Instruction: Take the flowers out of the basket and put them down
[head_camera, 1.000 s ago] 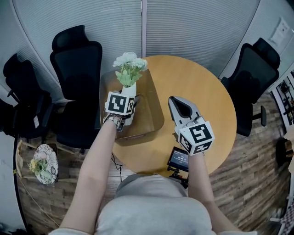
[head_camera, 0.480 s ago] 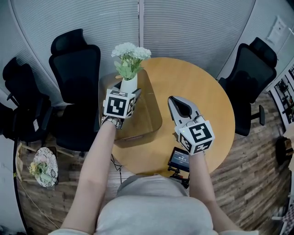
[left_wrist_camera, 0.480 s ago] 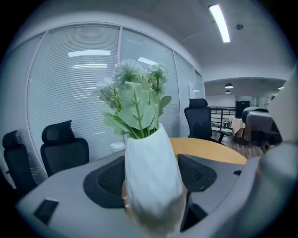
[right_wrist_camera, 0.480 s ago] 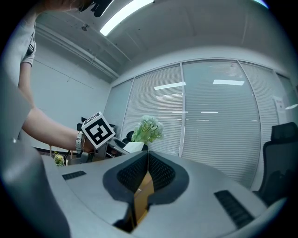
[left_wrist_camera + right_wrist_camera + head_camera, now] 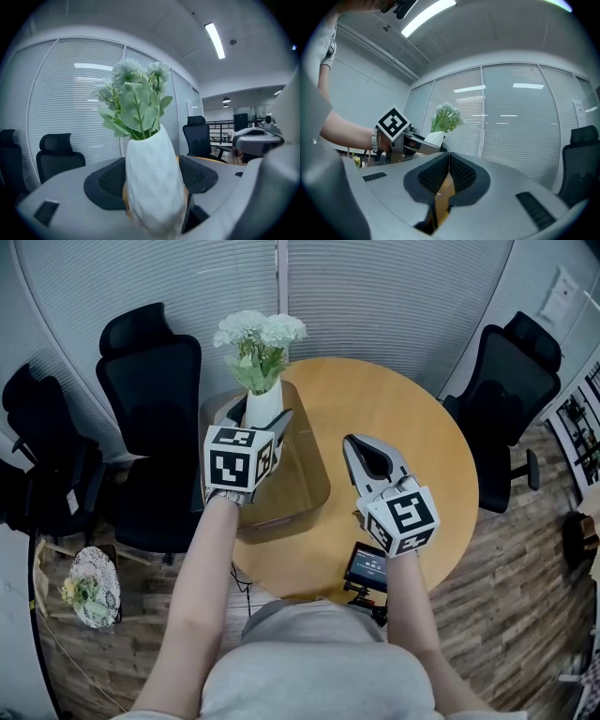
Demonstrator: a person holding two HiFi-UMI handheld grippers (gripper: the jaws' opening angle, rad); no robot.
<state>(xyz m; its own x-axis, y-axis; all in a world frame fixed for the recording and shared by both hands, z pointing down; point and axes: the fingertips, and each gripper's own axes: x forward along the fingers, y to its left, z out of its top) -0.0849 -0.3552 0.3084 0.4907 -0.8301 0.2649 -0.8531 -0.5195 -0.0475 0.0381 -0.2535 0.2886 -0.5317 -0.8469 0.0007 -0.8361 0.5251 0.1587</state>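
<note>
**Vase of flowers held over the basket, bench space waiting**

At left, in front of a black office chair (image 5: 150, 362), the left hand-held gripper (image 5: 258, 420) is clamped wide on the belly of a white vase (image 5: 264, 401). One pad sits on each flank, and the vase stands upright with pale flowers (image 5: 258, 338) and green leaves rising from its mouth. It hangs above the left side of the brown basket (image 5: 298, 479); the marker cube hides its base, so whether it has cleared the rim cannot be told.

The faceted vase looks rigid, glazed and probably slick and breakable, while the flower stems look soft and easily crushed. The sound hold is therefore the body of the vase at or below its widest part, as now, never the blooms. With the bouquet on top it is likely top-heavy, so it wants carrying level.

Further right, the right hand-held gripper (image 5: 361, 454) hovers over the round wooden bench (image 5: 403, 409), its jaws pressed together on nothing. Bare bench lies beyond it, a likely place for setting down.
</note>
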